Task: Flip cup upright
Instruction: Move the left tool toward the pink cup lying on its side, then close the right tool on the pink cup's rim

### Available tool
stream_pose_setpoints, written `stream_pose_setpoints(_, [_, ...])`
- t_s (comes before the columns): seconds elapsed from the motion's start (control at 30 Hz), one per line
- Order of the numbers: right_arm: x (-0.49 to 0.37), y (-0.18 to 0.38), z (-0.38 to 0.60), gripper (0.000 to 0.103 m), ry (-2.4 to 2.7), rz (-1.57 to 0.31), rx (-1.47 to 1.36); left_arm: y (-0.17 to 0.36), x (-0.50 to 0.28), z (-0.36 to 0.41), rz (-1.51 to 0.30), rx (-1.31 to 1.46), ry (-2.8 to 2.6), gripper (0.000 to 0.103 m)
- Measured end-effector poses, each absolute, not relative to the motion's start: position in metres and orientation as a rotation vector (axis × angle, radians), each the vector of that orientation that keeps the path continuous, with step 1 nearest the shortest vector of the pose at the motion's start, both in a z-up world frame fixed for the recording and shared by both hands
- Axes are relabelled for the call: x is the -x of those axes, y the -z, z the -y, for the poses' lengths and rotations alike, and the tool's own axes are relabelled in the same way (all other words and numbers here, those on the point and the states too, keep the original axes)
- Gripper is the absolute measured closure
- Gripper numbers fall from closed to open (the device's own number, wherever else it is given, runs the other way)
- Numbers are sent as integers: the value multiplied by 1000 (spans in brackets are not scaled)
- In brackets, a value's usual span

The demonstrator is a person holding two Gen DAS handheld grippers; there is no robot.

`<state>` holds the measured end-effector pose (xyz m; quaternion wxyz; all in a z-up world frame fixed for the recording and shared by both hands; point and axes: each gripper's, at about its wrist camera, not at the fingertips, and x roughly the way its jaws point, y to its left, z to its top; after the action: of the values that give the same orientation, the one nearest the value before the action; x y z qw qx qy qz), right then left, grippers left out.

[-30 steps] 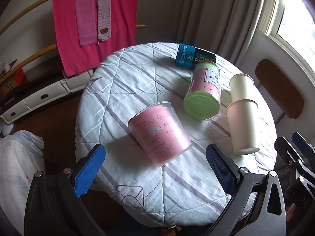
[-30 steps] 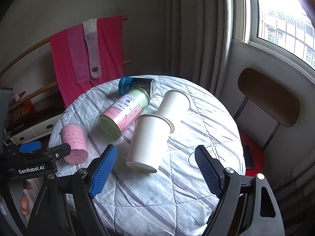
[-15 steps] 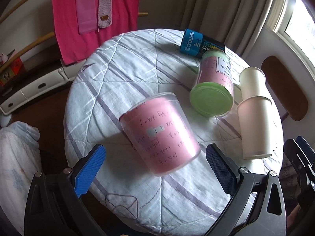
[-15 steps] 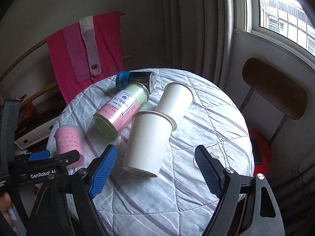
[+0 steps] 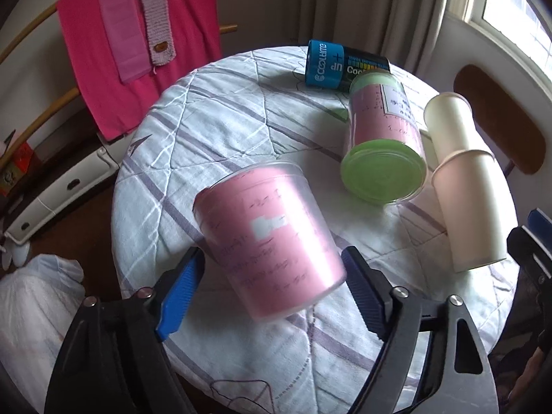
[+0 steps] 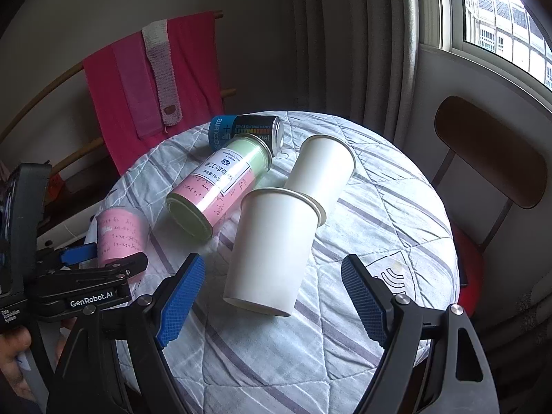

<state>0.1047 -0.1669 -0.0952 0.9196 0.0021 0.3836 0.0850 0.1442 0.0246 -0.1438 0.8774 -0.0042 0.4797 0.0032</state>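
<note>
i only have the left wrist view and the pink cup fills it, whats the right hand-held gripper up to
Observer: The right hand-held gripper is open and holds nothing. The nearer white paper cup lies on its side just ahead of it, base end toward it.
Operator: ok is my pink cup tipped over
Observer: No. In the right wrist view the pink cup stands vertical, narrow closed end up. The left hand-held gripper straddles its lower part and hides the bottom edge. I cannot tell if the fingers touch it.
Operator: which end of the blue can is the top
Observer: The blue can has its metal end toward the window side.
</note>
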Motion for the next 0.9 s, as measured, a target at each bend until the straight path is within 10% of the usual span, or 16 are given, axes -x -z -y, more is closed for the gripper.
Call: stream_pose_setpoints(0.9, [-125,95,135,20,-181,-807,-14,147,-205,-27,-968,-334,118,28])
